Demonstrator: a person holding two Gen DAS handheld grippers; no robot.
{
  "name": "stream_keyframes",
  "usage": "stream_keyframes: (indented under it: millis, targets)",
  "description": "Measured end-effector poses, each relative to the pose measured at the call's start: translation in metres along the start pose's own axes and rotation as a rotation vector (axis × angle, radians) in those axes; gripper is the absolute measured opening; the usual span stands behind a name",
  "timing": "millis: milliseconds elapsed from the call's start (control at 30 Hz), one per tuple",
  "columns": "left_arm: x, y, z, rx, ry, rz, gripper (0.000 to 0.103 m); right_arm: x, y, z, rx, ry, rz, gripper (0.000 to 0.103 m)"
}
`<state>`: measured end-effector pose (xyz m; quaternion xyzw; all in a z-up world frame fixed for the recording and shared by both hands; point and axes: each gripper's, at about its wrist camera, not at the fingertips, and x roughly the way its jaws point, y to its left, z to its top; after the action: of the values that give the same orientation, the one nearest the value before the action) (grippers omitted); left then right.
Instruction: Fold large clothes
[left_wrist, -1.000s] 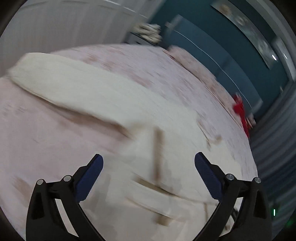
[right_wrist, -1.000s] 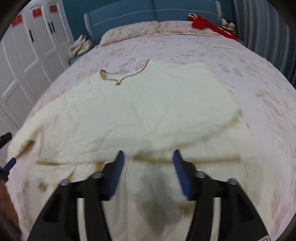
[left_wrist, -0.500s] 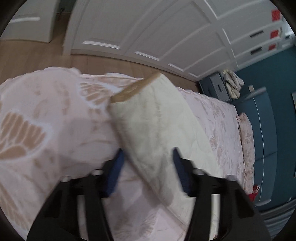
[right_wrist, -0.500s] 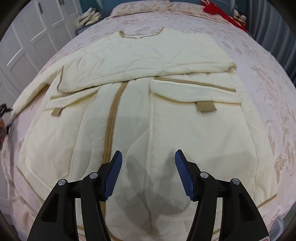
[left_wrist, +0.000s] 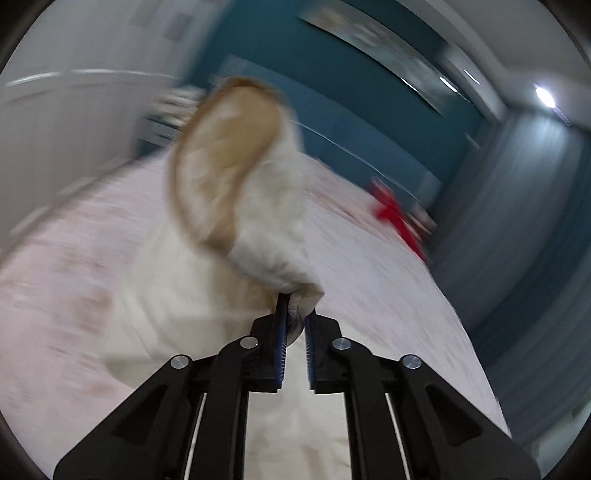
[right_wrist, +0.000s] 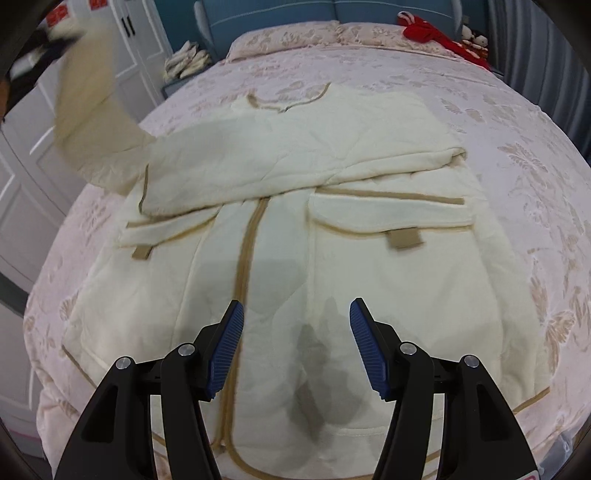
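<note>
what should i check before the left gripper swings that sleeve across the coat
1. Left gripper shut on the sleeve: ok.
2. Sleeve lifted off the bed: ok.
3. Other sleeve already folded across the chest: ok.
4. Right gripper open, holding nothing, hovering over the hem: ok.
5. Coat lying flat, pockets up: ok.
6. How deep the cloth sits in the left gripper: cannot tell, picture blurred.
</note>
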<state>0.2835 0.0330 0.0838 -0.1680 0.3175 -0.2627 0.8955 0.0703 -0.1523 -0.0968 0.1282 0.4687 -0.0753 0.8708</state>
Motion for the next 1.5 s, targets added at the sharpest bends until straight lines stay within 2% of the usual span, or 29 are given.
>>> stream_keyframes:
  millis: [33,100,133,233,333,433,500,633,733,833,900,967,1000,1033,1067,1100,1133,1167,1233,1267,1333,1433,1500]
  targets:
    - [0.013,-0.019,-0.016,0.018,0.032,-0.022,0.014,-0.003,-0.007,0.000,0.009,-0.010,-0.006,0.060]
    - [0.050,-0.056,-0.070,0.023,0.133,-0.056,0.054,-0.006,-0.023,0.001,0.038,-0.020,-0.020,0.062]
    - [0.071,-0.067,-0.103,-0.004,0.192,-0.034,0.091,-0.007,-0.033,0.001,0.059,-0.024,-0.022,0.062]
    - [0.092,-0.071,-0.166,-0.043,0.248,0.034,0.091,-0.011,-0.062,0.003,0.120,-0.038,-0.038,0.063]
    - [0.089,-0.046,-0.179,-0.133,0.262,0.050,0.091,-0.012,-0.084,0.011,0.153,-0.063,-0.045,0.066]
    - [0.083,0.009,-0.157,-0.264,0.217,0.066,0.092,-0.005,-0.097,0.034,0.175,-0.087,-0.018,0.066]
    - [0.078,0.061,-0.129,-0.388,0.178,0.103,0.092,-0.001,-0.104,0.055,0.212,-0.119,0.021,0.066]
    - [0.061,0.141,-0.121,-0.607,0.111,0.151,0.091,0.019,-0.119,0.102,0.292,-0.167,0.063,0.068]
    - [0.060,0.192,-0.115,-0.760,0.067,0.182,0.091,0.042,-0.126,0.128,0.348,-0.163,0.057,0.068]
    - [0.071,0.214,-0.116,-0.797,0.078,0.183,0.089,0.071,-0.128,0.143,0.384,-0.120,0.028,0.068]
    - [0.088,0.216,-0.114,-0.796,0.116,0.173,0.081,0.088,-0.127,0.147,0.395,-0.075,0.023,0.068]
    - [0.093,0.214,-0.120,-0.799,0.151,0.143,0.067,0.102,-0.119,0.152,0.376,-0.034,0.052,0.066]
    - [0.097,0.211,-0.118,-0.800,0.164,0.141,0.062,0.105,-0.115,0.155,0.359,-0.028,0.064,0.044]
    - [0.102,0.210,-0.117,-0.801,0.177,0.135,0.053,0.106,-0.110,0.160,0.328,-0.021,0.074,0.029]
    - [0.103,0.213,-0.117,-0.801,0.184,0.143,0.039,0.103,-0.105,0.167,0.294,-0.023,0.071,0.006]
    - [0.104,0.212,-0.114,-0.799,0.181,0.146,0.032,0.091,-0.102,0.176,0.279,-0.066,0.099,0.006]
    - [0.102,0.210,-0.108,-0.787,0.168,0.152,0.018,0.076,-0.100,0.181,0.271,-0.121,0.121,0.005]
    - [0.101,0.210,-0.103,-0.771,0.156,0.149,0.013,0.055,-0.097,0.189,0.250,-0.190,0.135,0.005]
    - [0.094,0.204,-0.095,-0.719,0.129,0.177,0.009,0.024,-0.092,0.197,0.204,-0.295,0.136,0.005]
    - [0.093,0.203,-0.093,-0.694,0.123,0.182,0.009,0.020,-0.090,0.197,0.171,-0.318,0.119,0.004]
    - [0.097,0.193,-0.099,-0.615,0.149,0.252,0.008,0.045,-0.093,0.194,0.135,-0.240,0.055,0.004]
    - [0.111,0.195,-0.120,-0.566,0.207,0.326,0.007,0.109,-0.105,0.166,0.157,-0.033,-0.017,0.004]
    - [0.113,0.199,-0.132,-0.564,0.219,0.334,0.008,0.128,-0.108,0.150,0.156,0.009,-0.030,0.005]
